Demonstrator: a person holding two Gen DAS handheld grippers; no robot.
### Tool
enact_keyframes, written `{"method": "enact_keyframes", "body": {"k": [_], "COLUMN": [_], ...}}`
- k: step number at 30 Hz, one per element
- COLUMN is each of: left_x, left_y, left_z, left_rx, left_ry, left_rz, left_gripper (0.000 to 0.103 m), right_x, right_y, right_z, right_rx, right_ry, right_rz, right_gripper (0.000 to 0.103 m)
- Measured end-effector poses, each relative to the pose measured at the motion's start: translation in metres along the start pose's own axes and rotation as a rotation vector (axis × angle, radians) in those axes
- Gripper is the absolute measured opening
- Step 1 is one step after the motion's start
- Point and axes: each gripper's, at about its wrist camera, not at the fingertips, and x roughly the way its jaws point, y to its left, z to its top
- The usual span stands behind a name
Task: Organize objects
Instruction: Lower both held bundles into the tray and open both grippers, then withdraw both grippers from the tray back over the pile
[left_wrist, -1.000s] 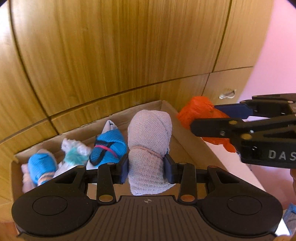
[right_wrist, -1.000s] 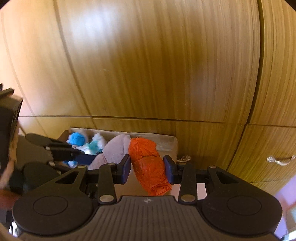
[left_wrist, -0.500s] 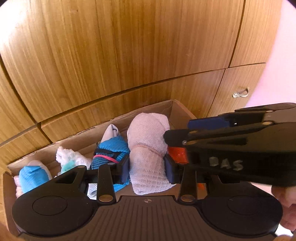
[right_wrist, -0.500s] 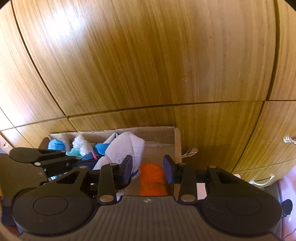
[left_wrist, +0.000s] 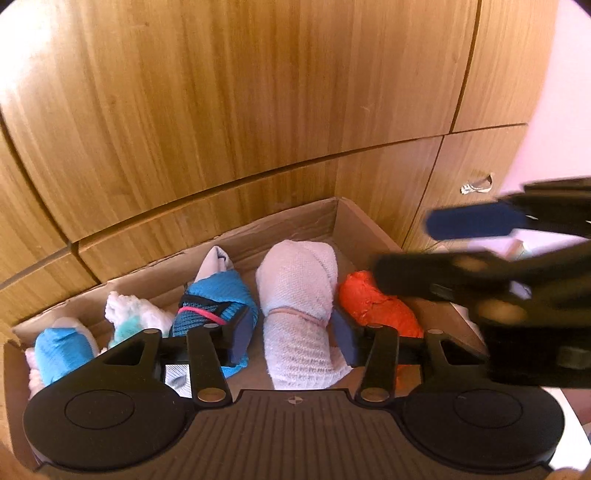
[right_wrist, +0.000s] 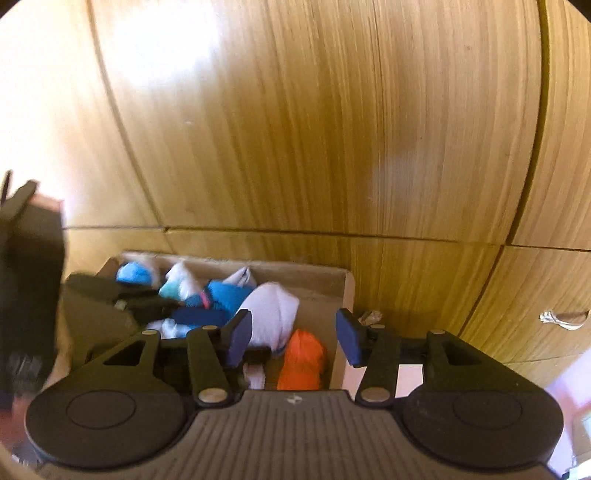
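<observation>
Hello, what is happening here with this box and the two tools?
A person is sorting rolled socks into a cardboard box with two handheld grippers. The left gripper is opening around the pale pink roll, its fingers apart from it. The right gripper is opening too, with nothing between its fingers; the orange roll lies in the box.

Orange bundle (left_wrist: 376, 308) — pale pink waffle-knit bundle (left_wrist: 295, 295).

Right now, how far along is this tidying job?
Nearly done, it seems: five rolled bundles sit in the cardboard box. The pale pink knitted roll and orange roll are just released, with both tools' jaws opening off them. Nothing left outside the box is visible.
</observation>
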Motion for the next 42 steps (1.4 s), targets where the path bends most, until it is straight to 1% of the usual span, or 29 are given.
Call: {"method": "enact_keyframes", "body": {"k": [3,6,9,15,21,24,27,30,35,40,41,42], "left_x": [-0.008,-0.015,-0.016,-0.036,-0.048,-0.056,-0.062,-0.069,-0.082,-0.097,-0.100,-0.105], "left_y": [0.000,0.001,0.001,0.009,0.017,0.018,0.020,0.020,0.023,0.026,0.027,0.027], "left_z": [-0.003,-0.007,-0.010,-0.022,-0.028,-0.031,-0.033,-0.036,-0.042,-0.049,-0.052,-0.054], "left_rx": [0.020,0.025,0.032,0.045,0.014,0.013,-0.009,-0.012,-0.021,-0.024,-0.021,0.086], "left_ry": [-0.005,-0.006,0.007,0.020,0.039,0.036,0.027,0.022,0.014,0.003,-0.001,-0.008], "left_rz": [0.001,-0.003,0.002,0.018,0.026,0.041,0.034,0.047,0.062,0.067,0.070,-0.008], "left_gripper": [0.064,0.067,0.067,0.068,0.070,0.070,0.072,0.072,0.074,0.078,0.079,0.079], "right_x": [-0.010,-0.013,-0.009,0.000,0.004,0.001,-0.003,-0.007,-0.014,-0.021,-0.023,-0.026], "right_y": [-0.005,-0.008,-0.003,0.019,0.031,0.036,0.041,0.047,0.055,0.062,0.063,0.064], "right_z": [-0.003,-0.010,-0.015,-0.020,-0.017,-0.017,-0.017,-0.017,-0.018,-0.020,-0.020,-0.020], "right_rx": [-0.017,-0.038,-0.051,-0.130,-0.136,-0.144,-0.150,-0.148,-0.144,-0.139,-0.129,-0.119], "right_ry": [0.024,0.038,0.060,0.100,0.120,0.127,0.129,0.130,0.127,0.124,0.122,0.119], "right_rz": [0.052,0.062,0.069,0.086,0.059,0.049,0.038,0.033,0.012,0.007,0.006,0.010], "right_gripper": [0.051,0.052,0.052,0.051,0.051,0.052,0.053,0.055,0.064,0.066,0.067,0.068]}}
